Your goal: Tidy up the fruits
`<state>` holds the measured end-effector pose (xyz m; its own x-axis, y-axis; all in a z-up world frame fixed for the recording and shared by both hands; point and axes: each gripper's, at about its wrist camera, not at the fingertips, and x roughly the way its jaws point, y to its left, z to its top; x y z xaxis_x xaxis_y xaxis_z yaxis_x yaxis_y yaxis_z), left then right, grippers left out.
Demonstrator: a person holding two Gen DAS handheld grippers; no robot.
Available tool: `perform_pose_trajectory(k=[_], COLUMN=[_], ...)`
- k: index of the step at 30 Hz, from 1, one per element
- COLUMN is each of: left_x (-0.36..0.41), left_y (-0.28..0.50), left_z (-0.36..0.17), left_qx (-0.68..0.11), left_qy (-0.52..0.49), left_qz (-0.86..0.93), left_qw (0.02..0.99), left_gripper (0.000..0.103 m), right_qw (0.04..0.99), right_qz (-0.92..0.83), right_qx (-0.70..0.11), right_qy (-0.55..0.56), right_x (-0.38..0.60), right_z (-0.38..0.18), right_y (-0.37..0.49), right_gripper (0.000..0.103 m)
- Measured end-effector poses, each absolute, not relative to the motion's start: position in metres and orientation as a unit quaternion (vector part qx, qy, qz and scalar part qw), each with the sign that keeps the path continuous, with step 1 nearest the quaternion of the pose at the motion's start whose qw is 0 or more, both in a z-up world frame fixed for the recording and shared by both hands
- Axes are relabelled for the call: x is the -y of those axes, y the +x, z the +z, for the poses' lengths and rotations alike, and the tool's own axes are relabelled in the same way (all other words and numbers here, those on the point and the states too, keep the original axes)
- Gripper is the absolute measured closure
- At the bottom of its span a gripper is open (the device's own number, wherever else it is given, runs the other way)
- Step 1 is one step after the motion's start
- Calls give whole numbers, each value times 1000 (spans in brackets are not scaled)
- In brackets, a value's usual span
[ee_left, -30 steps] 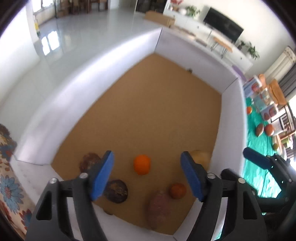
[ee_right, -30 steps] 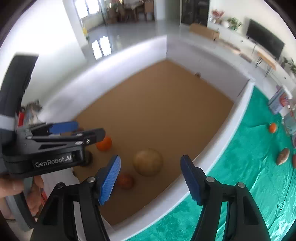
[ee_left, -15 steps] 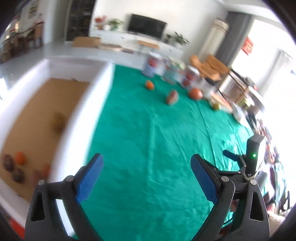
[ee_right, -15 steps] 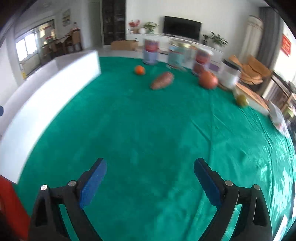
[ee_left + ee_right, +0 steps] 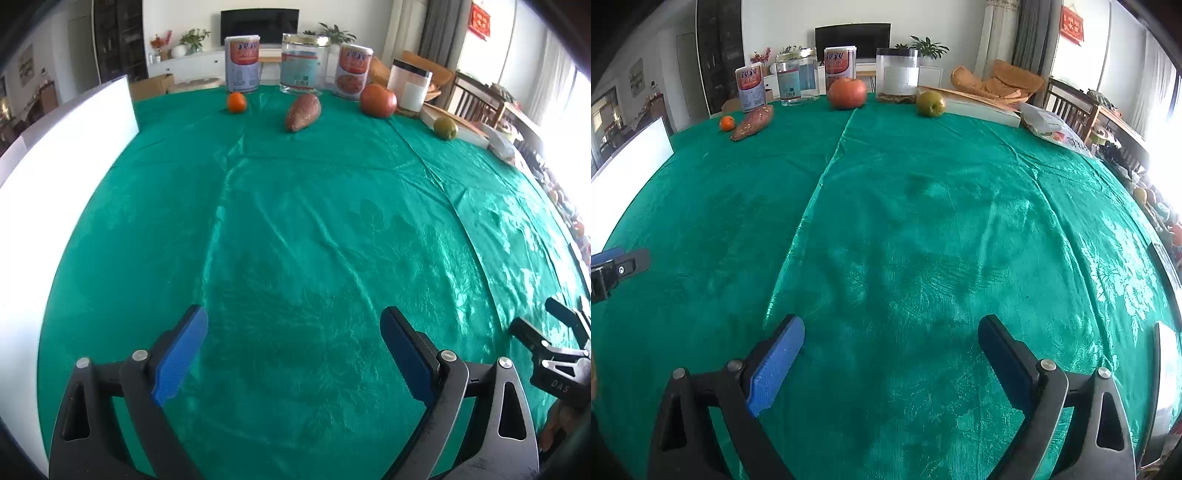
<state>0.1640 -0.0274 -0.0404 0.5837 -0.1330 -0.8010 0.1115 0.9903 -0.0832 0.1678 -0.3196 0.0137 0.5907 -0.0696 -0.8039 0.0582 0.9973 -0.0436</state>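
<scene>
Left wrist view: left gripper (image 5: 293, 350) released, blue pads wide apart, nothing between them, only bare green tablecloth (image 5: 295, 229) under them. Fruits all far off along the table's back edge: small orange (image 5: 236, 102) at 11 o'clock, sweet potato (image 5: 303, 112) at 12, big red apple (image 5: 378, 100) at 1, green apple (image 5: 445, 127) further toward 2. Behind them, a row of containers: printed can (image 5: 242, 63), clear glass jar (image 5: 303, 62), second printed can (image 5: 354, 71), white-filled jar (image 5: 409, 90). White box wall (image 5: 66, 155) runs along the 9–10 o'clock side. Part of the right gripper (image 5: 554, 350) shows at 4 o'clock. Path to the fruits is open cloth, wrinkled, nothing in the way.

Right wrist view: right gripper (image 5: 891, 354) also released, pads wide, empty. Orange (image 5: 727, 123) and sweet potato (image 5: 752, 122) at 11 o'clock, just beside each other; red apple (image 5: 847, 93) at 12; green apple (image 5: 930, 103) just past 12, near a flat white box (image 5: 982, 107). Cans and jars stand behind. Plastic bag (image 5: 1052, 127) at 2 o'clock. Tip of the left gripper's finger at 9 o'clock edge.

Room: TV (image 5: 852, 36) on the back wall, potted plant (image 5: 929, 48), curtains, wooden chairs on the right, bright window.
</scene>
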Motion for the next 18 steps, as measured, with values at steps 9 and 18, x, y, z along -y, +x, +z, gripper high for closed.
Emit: perform_pose_trajectory(k=[9, 18], left_x=[30, 27], left_y=[192, 195], left_z=[-56, -58], left_qx=[-454, -452], left_qy=[28, 20], left_qz=[-53, -47], left_qw=[889, 891], left_gripper=[4, 0], right_qw=[890, 889], right_qz=[-42, -42], right_qx=[-454, -457], right_qy=[7, 14], right_x=[325, 327], right_z=[9, 7], right_y=[160, 160], right_gripper=[7, 5])
